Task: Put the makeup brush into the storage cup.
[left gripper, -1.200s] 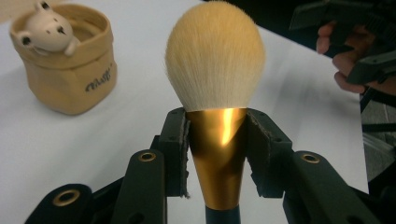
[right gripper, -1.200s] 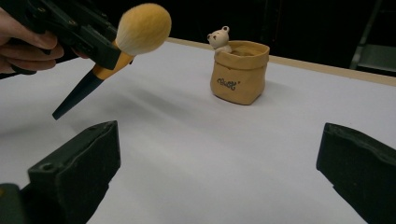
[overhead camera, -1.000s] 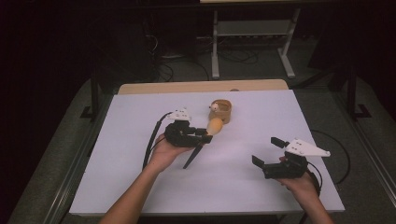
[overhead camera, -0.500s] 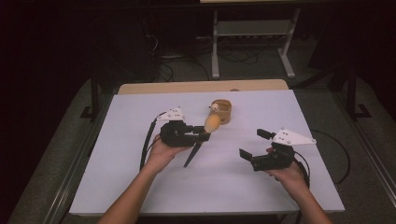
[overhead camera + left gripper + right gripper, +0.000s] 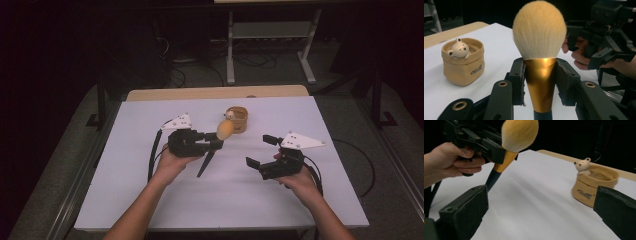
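My left gripper [image 5: 215, 142] is shut on a makeup brush [image 5: 225, 131] and holds it over the middle of the white table [image 5: 150, 200]. The pads clamp the gold ferrule [image 5: 541, 80]; the cream bristle head [image 5: 539, 30] points away from me and the dark handle [image 5: 205, 164] slants down toward the table. My right gripper [image 5: 257, 150] hovers to the right of the brush, open, with nothing between its jaws. Its view looks past both pads at the brush [image 5: 519, 132] and the left gripper [image 5: 486, 145].
A small tan pot [image 5: 237, 119] with a bear figure on its rim stands just behind the brush head, toward the table's back edge. Cables trail from both grippers across the table. A dark floor and a metal stand lie beyond the table.
My right gripper has moved left and slightly up, closer to the brush. The left gripper has kept its hold and barely shifted.
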`<action>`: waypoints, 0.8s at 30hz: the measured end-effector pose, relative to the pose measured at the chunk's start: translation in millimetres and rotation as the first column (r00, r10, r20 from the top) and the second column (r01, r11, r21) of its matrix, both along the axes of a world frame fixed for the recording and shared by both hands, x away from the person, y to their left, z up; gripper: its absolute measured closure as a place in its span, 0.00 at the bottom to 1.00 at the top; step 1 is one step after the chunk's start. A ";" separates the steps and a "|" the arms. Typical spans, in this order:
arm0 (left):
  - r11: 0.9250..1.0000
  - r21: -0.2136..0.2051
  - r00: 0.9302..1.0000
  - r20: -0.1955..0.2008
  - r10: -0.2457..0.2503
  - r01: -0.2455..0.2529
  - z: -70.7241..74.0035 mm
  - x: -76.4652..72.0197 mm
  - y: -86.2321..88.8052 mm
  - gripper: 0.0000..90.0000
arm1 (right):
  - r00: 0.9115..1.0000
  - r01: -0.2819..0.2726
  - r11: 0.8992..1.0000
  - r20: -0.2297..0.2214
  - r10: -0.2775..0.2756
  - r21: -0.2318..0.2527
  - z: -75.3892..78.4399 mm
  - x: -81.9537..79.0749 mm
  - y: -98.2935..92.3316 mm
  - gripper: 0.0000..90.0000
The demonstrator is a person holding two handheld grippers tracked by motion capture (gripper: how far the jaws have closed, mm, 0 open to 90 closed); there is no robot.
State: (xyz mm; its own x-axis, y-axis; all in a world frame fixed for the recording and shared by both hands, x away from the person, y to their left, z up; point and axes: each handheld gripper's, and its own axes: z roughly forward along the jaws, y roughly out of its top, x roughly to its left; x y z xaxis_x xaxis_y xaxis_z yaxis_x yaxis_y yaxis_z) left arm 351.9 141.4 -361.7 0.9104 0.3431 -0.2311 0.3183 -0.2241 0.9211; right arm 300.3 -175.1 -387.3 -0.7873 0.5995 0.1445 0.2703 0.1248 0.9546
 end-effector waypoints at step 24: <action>0.997 -0.075 0.999 0.031 -0.028 0.031 5.2 -4.4 1.9 0.68 | 0.986 -0.152 0.986 -0.064 0.156 0.071 -2.2 26.1 39.9 0.00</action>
